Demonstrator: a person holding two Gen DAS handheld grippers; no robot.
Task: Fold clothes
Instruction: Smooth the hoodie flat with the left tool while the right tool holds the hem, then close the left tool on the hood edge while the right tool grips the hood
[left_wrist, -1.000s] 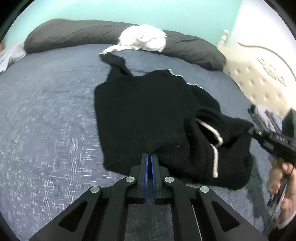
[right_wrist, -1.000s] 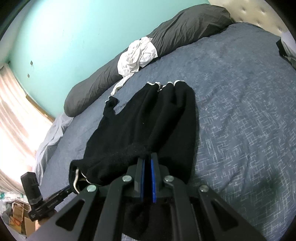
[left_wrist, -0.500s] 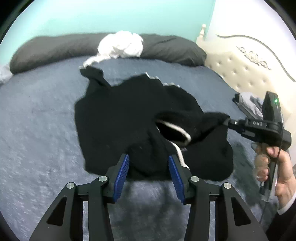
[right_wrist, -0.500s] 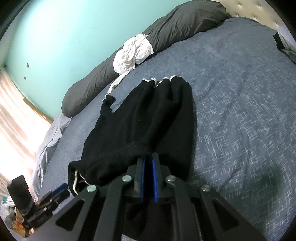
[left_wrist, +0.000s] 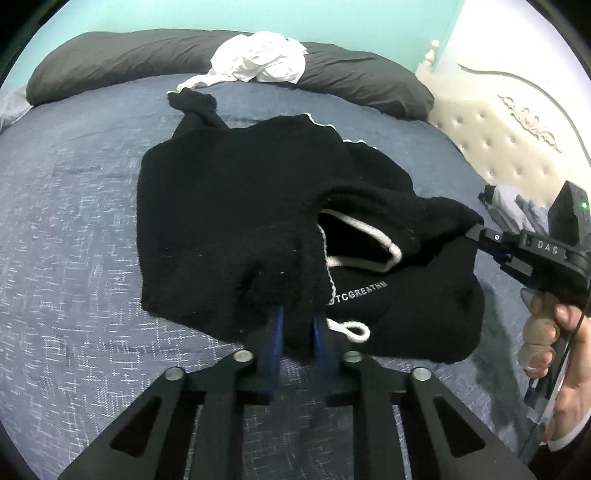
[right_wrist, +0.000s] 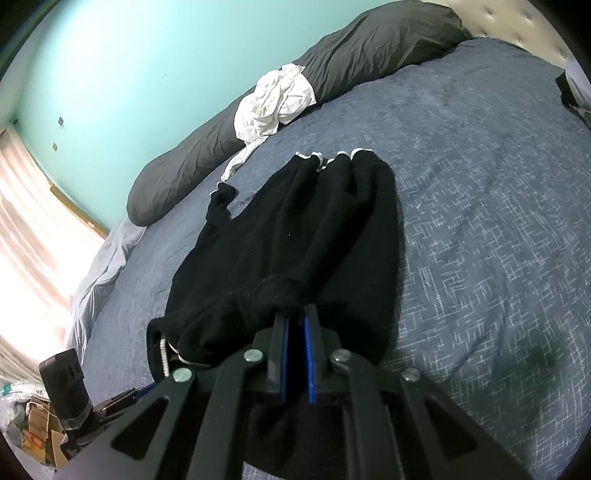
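A black hooded sweatshirt with white trim and a white drawstring lies on the blue bedspread; it also shows in the right wrist view. My left gripper is closed on a fold of its near edge, the fabric bunched between the blue pads. My right gripper is shut on the sweatshirt's other near corner and holds it lifted; it shows in the left wrist view at the right. The hood opening and printed lettering face me.
A long dark pillow lies along the far edge, with a crumpled white garment on it. A tufted cream headboard stands at the right. More clothes lie near it. Boxes sit beside the bed.
My left gripper opened, moved forward to the sweatshirt's near edge and closed on a fold of it. My right gripper kept its hold and lifted its corner slightly.
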